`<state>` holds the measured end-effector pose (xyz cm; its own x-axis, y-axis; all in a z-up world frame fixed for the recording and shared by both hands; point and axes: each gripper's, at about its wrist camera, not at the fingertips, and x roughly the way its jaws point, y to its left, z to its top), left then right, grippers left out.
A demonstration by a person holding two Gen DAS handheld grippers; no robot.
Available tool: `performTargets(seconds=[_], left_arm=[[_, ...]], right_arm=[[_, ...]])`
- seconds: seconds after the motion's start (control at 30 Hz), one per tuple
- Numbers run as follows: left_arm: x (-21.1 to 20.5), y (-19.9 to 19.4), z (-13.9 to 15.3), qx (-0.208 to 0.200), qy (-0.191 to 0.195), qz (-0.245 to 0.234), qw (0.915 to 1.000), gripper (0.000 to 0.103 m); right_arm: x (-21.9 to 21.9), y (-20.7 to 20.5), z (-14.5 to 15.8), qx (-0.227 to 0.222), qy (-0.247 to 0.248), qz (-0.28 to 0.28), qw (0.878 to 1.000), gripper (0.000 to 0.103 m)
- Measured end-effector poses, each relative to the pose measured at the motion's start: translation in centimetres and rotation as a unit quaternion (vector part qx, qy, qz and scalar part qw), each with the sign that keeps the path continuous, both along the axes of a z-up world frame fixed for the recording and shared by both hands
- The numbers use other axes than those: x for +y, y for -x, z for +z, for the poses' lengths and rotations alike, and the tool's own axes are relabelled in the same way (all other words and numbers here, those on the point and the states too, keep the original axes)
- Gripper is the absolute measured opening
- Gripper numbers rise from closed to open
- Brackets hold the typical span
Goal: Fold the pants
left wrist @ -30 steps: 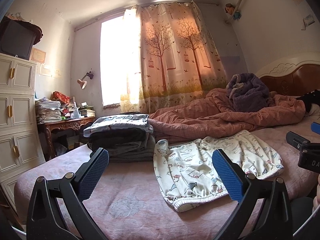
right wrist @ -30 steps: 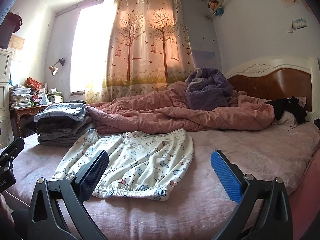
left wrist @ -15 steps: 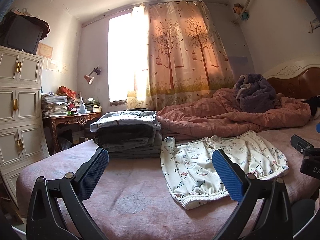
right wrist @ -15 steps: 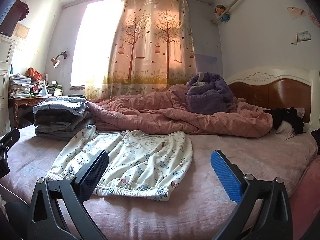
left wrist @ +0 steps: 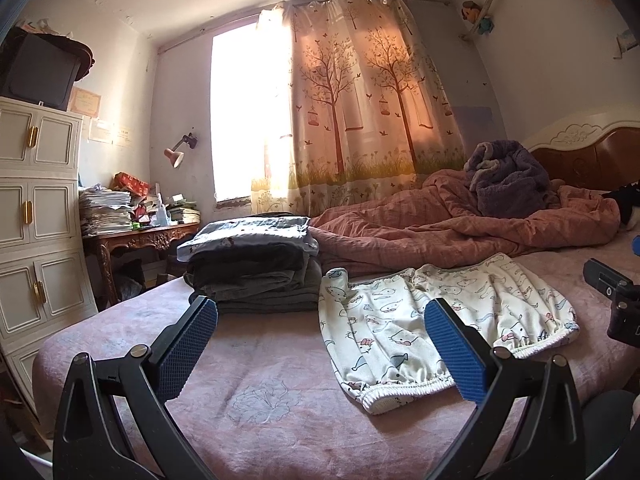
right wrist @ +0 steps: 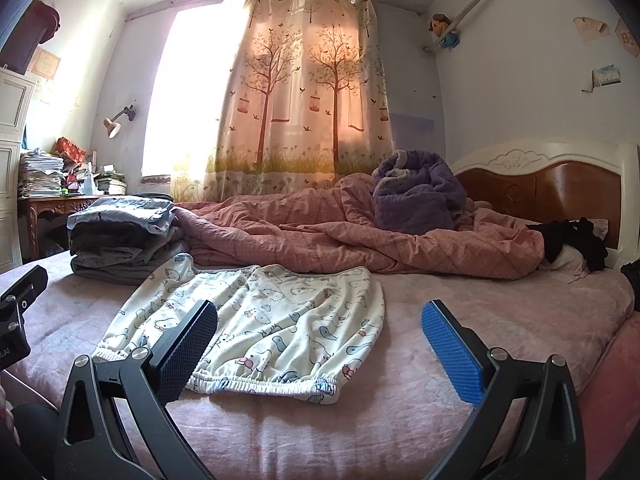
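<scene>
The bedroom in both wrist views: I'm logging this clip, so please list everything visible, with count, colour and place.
pants: one, white cartoon print, flat on the bed
bed: one, pink cover, wooden headboard at right
folded clothes: one stack, grey and dark, left of the pants
quilt: one, pink, bunched behind the pants
blanket: one, purple, heaped on the quilt
curtain: one, tree print, at the window
desk: one, brown, cluttered with papers
cabinet: one, cream, far left
left gripper: open, empty
right gripper: open, empty

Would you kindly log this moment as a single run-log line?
stage: pre-grasp | left gripper: open, empty | right gripper: open, empty | cartoon-print pants: flat on bed, unfolded | folded clothes stack: beside pants
</scene>
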<state>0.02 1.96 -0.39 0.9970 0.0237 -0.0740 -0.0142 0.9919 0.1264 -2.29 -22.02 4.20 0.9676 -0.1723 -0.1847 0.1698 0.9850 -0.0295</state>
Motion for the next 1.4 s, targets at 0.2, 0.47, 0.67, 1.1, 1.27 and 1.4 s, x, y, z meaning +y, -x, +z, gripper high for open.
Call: performTargets(seconds=[0.2,0.47,0.67,1.1,1.27,1.4], left_arm=[[-0.2,0.0,0.0,0.002,-0.002,0.003,1.0000,0.103],[-0.2,-0.1,0.0,0.007,-0.008,0.009,0.9999,0.103],[-0.1,-0.1,0.0,0.006,-0.008,0.009,0.9999,0.103],[0.0,-0.2,-0.2,0.013,-0.015,0.014,0.9997,0.103],[0.4,-0.3,-0.1,0.017,-0.003,0.009,0.9998,0.103],[0.4,-0.3,-0.1,0.018,-0.007,0.011,0.9997,0.103]], right_arm=[[0.3,-0.4,-0.3,0.016,0.007,0.005,1.000,0.102],[0.0,-0.8,-0.4,0.027,0.002,-0.006,1.000,0.102],[-1.0,-1.0,-0.5,0.032,-0.018,-0.009,0.999,0.102],[-1.1,-1.2,-0.5,0.036,-0.018,-0.007,0.999,0.102],[-1.1,-1.2,-0.6,0.036,-0.020,-0.008,0.999,0.102],[-1.1,-1.2,-0.6,0.036,-0.019,-0.008,0.999,0.102]])
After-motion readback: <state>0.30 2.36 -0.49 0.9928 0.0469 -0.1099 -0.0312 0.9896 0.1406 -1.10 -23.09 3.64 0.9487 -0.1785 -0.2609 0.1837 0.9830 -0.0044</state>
